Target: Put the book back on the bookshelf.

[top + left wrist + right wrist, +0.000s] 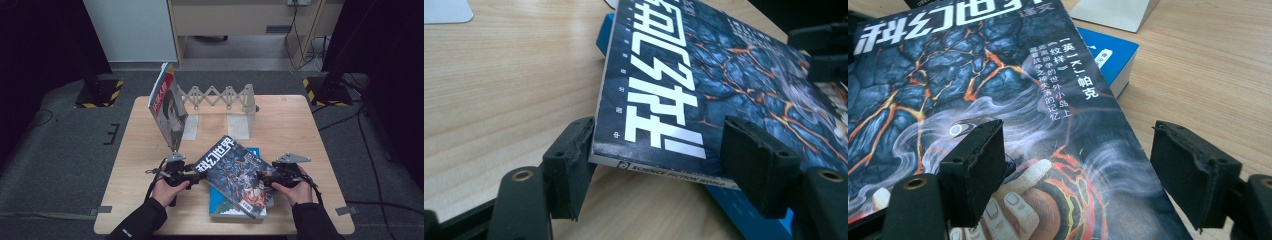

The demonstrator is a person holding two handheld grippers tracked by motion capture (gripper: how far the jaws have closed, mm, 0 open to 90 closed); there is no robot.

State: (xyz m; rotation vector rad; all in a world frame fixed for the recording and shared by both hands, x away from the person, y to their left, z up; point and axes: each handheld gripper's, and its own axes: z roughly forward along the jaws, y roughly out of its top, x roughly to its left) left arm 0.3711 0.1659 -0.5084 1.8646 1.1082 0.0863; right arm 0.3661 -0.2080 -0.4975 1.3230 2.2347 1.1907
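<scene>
A red-covered book (167, 107) stood tilted against a folding rack (222, 100) at the far side of the wooden table (300, 125). Grey carpet (65, 145) lay around it.

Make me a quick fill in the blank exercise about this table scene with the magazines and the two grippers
1. The dark magazine lies on top of a ____ book.
2. A second magazine stands leaning against the expanding ____ at the back of the table.
3. The left gripper and the right gripper sit at opposite ____ of the dark magazine.
4. The English words on the dark magazine's edge read Science Fiction ____.

Missing words: blue; bookend; sides; World
</scene>
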